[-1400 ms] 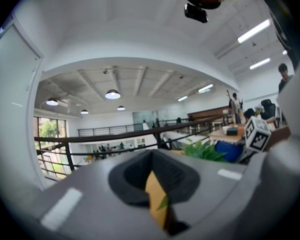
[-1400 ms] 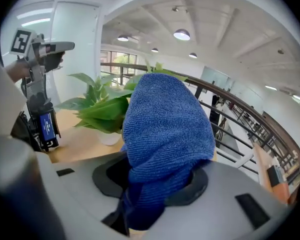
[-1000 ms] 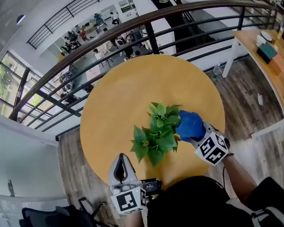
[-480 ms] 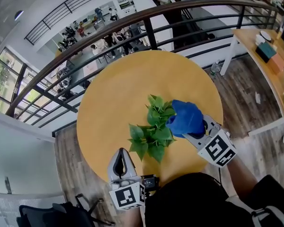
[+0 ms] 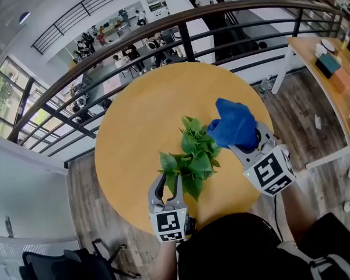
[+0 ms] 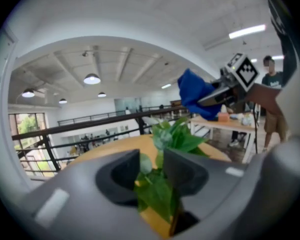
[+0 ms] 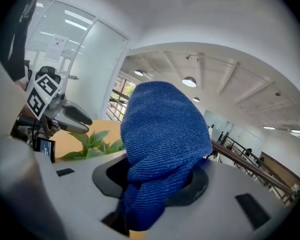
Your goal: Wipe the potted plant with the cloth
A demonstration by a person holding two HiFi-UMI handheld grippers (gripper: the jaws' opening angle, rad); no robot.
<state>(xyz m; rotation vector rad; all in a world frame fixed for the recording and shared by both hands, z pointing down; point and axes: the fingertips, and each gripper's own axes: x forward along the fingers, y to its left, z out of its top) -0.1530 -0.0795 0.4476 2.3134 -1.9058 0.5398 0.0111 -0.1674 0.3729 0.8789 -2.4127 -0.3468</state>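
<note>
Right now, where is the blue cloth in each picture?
Head view: blue cloth right of centre, in the right gripper.
Left gripper view: cloth upper right, above the leaves.
Right gripper view: cloth fills the centre, clamped there.
Shared landmark: the green plant, seen in all three.
</note>
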